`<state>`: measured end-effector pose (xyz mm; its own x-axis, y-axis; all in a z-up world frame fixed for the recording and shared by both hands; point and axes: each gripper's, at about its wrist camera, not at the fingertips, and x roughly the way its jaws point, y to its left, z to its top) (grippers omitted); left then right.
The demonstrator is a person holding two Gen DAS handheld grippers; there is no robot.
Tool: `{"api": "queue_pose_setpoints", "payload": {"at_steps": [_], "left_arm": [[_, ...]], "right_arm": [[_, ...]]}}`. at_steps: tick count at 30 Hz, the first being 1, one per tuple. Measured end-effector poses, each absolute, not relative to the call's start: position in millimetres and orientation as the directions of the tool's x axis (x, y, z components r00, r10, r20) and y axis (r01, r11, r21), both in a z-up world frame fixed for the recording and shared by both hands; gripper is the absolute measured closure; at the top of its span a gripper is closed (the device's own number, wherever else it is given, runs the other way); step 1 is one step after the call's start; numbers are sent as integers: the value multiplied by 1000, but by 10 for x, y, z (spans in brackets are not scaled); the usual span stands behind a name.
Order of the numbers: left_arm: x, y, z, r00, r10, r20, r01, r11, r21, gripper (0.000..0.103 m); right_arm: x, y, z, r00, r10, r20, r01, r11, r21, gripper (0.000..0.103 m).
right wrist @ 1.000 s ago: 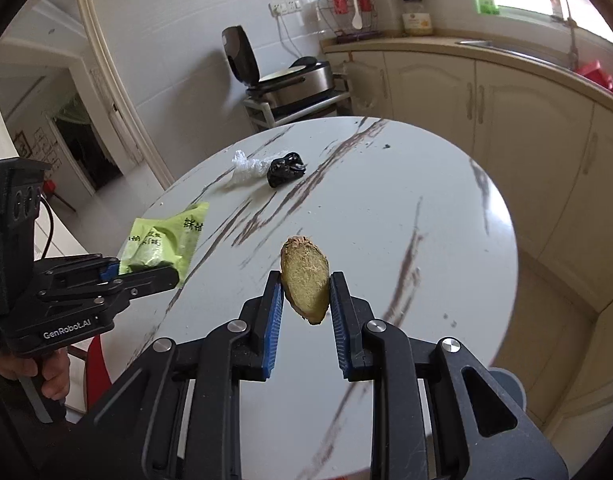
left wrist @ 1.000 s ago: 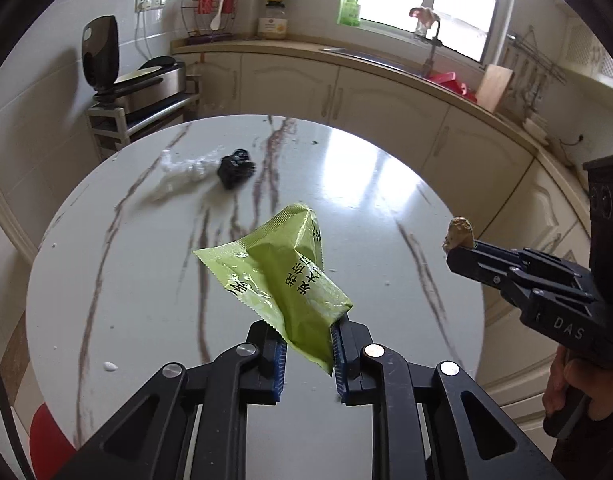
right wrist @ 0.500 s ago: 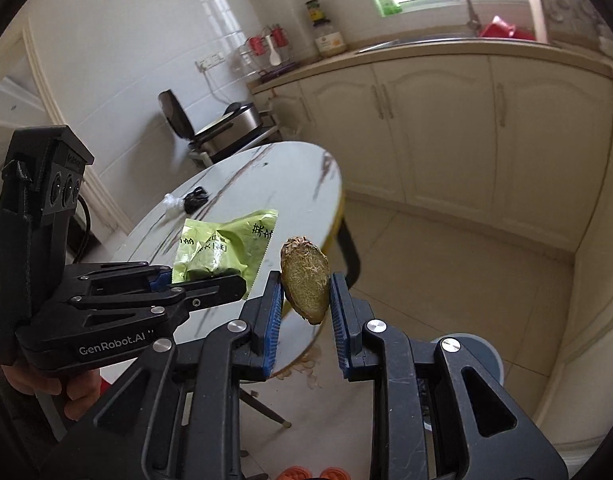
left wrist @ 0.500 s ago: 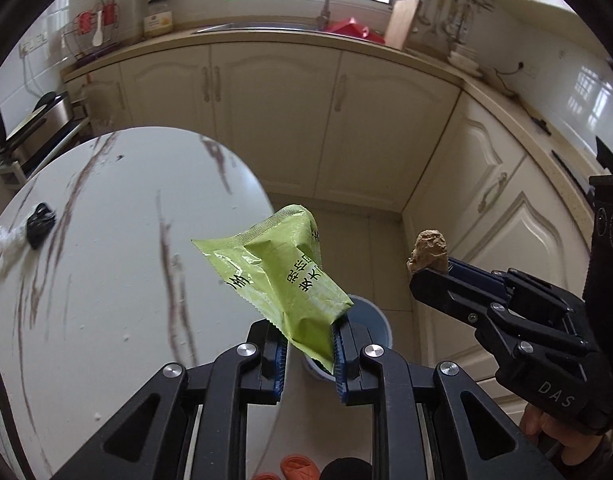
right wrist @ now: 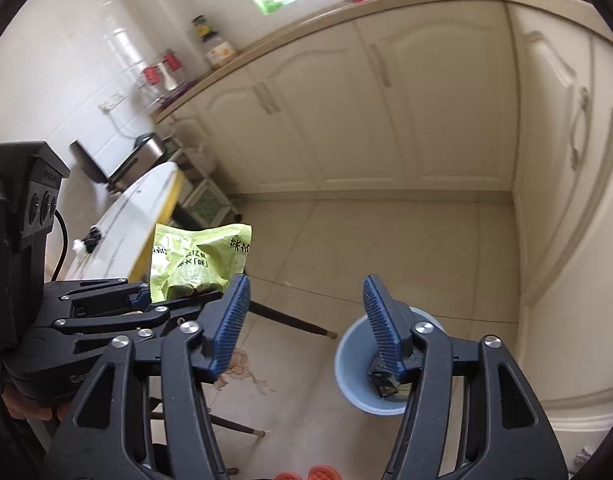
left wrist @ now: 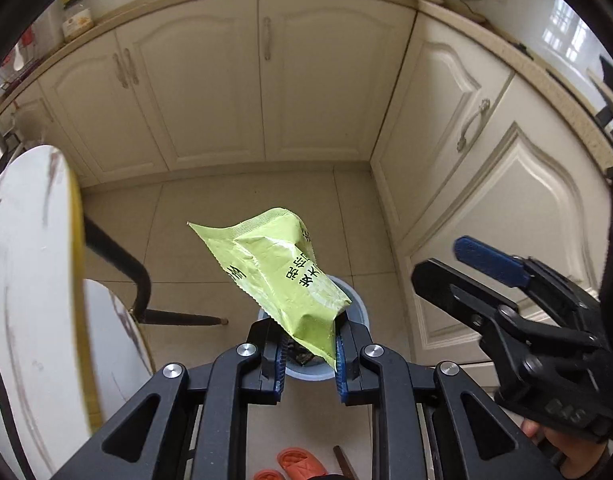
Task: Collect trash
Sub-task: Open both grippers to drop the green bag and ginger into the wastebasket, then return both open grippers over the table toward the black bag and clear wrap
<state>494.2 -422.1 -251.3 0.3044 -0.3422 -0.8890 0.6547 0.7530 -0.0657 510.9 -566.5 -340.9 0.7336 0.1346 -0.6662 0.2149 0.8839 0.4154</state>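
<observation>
Your left hand-held gripper (left wrist: 308,354) pinched the green wrapper (left wrist: 280,270) by one corner, directly above the blue bin (left wrist: 360,308) on the floor; the wrapper's long axis ran up and away from the bin, its free end pointing toward the cabinets (left wrist: 266,80). Your right hand-held gripper (right wrist: 304,320) had just been opening and stood spread with nothing between its pads, also over the bin (right wrist: 348,368), slightly toward the corner cabinets. The left was therefore the loaded hand, and the bin lay straight below its fingertips. The table (left wrist: 22,280) stood beside the bin, its leg between the two.
</observation>
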Motion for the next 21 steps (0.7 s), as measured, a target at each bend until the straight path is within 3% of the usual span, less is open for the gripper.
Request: {"api": "queue_pose_setpoints", "payload": {"at_steps": [5,6,9,10,21], "left_arm": [[5093,-4527,-2779,307,-308,-901,675,737,-22,82],[5104,-4565,-2819,298,-300,-906,681,732,-19,77],[5070,-4653,-2860,327,-285,-901,674,738,11,39],[5038,-4657,-2853,349,-287,-892,672,740,25,35],[4721,-4129,-2336,468,-311,-827,618,785,54,34]], "right_arm": [[5021,-5829,-3497,728,93,-679,270,872,409,38],[5012,-5853,-3512,724,90,-684,277,870,407,38],[4925,-5937,-3542,723,82,-686,291,864,410,39],[4903,-5953,-3537,724,80,-686,295,862,412,38],[4700,-5655,-3031,779,84,-621,225,888,402,37]]}}
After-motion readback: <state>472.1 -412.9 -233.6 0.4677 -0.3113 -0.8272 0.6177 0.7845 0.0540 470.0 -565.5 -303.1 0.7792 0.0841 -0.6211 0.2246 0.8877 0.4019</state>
